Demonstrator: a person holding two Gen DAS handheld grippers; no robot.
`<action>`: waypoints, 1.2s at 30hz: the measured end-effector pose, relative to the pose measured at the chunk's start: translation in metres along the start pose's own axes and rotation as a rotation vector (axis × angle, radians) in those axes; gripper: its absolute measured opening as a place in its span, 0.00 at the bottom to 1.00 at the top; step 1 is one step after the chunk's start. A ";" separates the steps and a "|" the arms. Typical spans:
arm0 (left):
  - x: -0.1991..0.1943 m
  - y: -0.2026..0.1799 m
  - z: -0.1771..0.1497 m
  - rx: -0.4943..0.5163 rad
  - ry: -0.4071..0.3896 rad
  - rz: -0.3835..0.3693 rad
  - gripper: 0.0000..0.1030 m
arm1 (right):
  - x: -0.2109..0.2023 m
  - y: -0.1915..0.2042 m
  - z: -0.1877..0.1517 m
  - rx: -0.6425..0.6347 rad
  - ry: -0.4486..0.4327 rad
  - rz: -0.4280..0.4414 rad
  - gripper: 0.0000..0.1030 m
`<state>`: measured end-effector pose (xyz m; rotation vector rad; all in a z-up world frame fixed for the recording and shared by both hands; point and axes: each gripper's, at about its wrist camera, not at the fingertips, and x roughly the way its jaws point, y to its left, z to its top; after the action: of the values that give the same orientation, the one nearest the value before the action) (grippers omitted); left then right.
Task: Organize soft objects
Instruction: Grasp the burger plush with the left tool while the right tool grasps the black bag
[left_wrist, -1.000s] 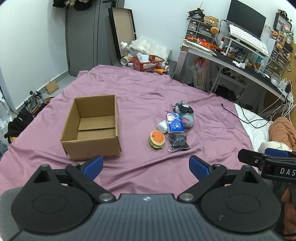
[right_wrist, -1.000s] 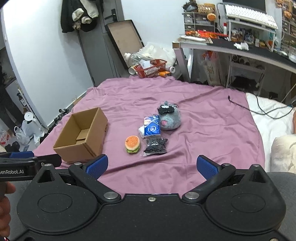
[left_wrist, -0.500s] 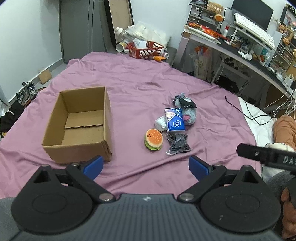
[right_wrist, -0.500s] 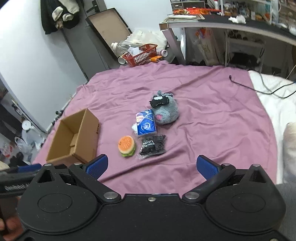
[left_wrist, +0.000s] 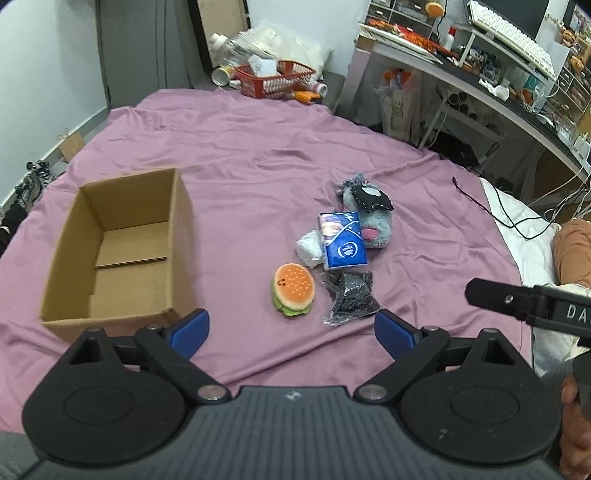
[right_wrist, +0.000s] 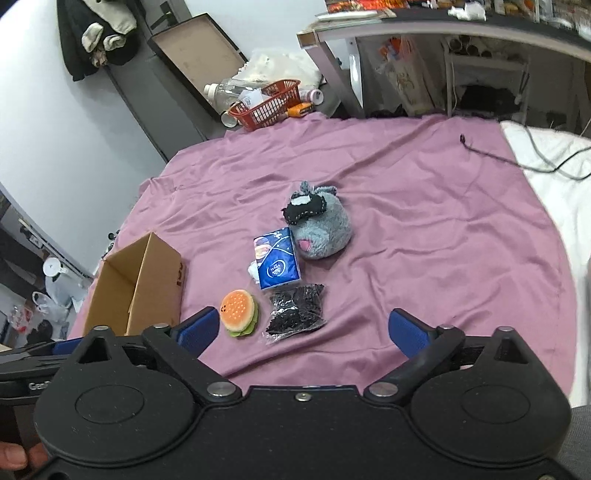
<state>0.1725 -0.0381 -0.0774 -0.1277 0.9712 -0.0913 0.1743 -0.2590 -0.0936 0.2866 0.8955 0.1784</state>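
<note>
1. My left tool (left_wrist: 291, 328) was spread wide and held nothing; my right tool (right_wrist: 301, 330) was spread just as wide, also holding nothing.
2. One cardboard box (left_wrist: 122, 251) sat on the purple bed sheet (left_wrist: 258, 155), mouth up, its long axis running away from me.
3. To the right of the box lay one burger plush (left_wrist: 293, 288), apart from it, tipped on its edge.
4. Just beyond the burger lay one blue tissue pack (left_wrist: 342, 240), long axis running away from me, touching one grey plush (left_wrist: 371, 218) behind it.
5. One bag of black bits (left_wrist: 351, 295) lay just right of the burger.
6. One white wad (left_wrist: 309, 249) touched the pack's left side.
</note>
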 end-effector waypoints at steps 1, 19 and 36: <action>0.005 -0.002 0.002 0.000 0.004 -0.001 0.93 | 0.005 -0.003 0.000 0.012 0.006 0.001 0.93; 0.092 0.003 0.025 -0.016 0.119 -0.046 0.73 | 0.082 -0.028 0.006 0.189 0.096 0.081 0.70; 0.167 0.015 0.032 -0.030 0.246 -0.104 0.60 | 0.152 -0.036 0.012 0.270 0.239 0.055 0.55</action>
<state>0.2925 -0.0436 -0.1980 -0.1974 1.2116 -0.1915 0.2782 -0.2539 -0.2111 0.5498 1.1514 0.1444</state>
